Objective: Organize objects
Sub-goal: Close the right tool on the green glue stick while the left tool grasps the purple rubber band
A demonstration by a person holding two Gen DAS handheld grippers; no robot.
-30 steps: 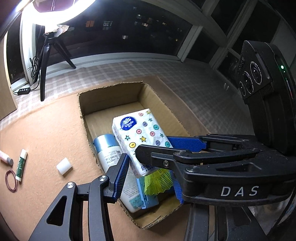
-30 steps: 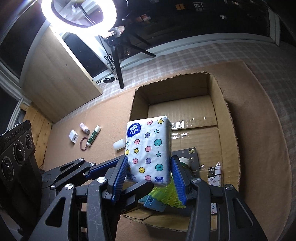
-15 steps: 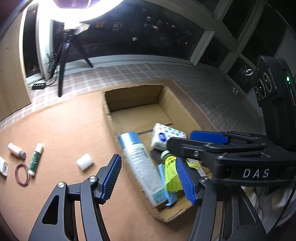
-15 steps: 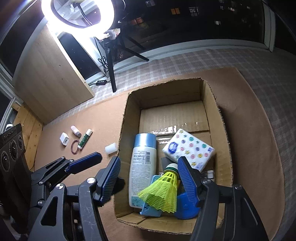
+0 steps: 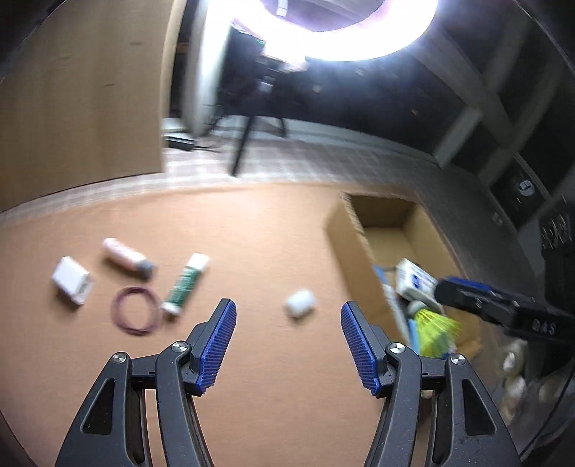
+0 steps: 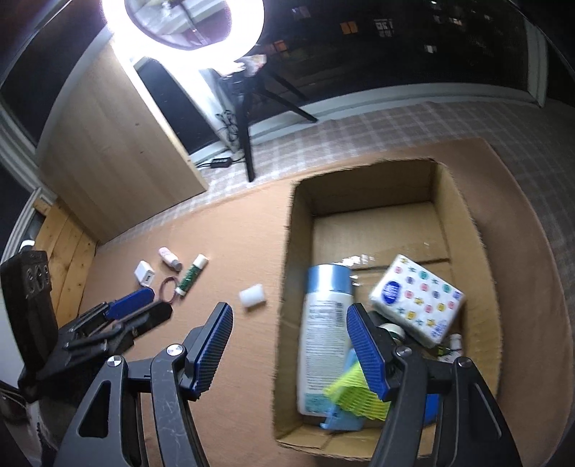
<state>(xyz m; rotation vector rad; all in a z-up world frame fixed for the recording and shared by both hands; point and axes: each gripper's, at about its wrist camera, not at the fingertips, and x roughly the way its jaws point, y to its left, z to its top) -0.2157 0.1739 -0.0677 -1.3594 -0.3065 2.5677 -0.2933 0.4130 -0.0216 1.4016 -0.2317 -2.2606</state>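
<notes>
Left wrist view, blurred: left hand-held gripper jaws apart, nothing between the blue pads, over bare brown mat. Cardboard box at right, open top; inside near end a spotted tissue pack, a yellow-green shuttlecock and a bottle edge, far end of box bare cardboard. Right hand-held gripper enters from right over the box, only one finger readable here. On the mat left of the box: small white cylinder just ahead of the jaws, green-and-white tube, purple rubber band touching or nearly touching the tube's end, pink bottle, white charger cube. Beyond the mat a checked floor, tripod legs, ring light glaring at top, wood panel at left, dark windows. Right wrist view: right hand-held gripper jaws spread, empty, straddling the box's left wall. Box holds a white bottle with blue cap lying lengthwise along the left wall, tissue pack tilted at right, shuttlecock and a blue plastic piece at near end, small items partly hidden behind the finger. Left hand-held gripper at left, low over the mat, near the rubber band. White cylinder lies between the loose group and the box. Tube, pink bottle, charger clustered further left. Ring light on tripod, wood cabinet, plank floor at left edge.
</notes>
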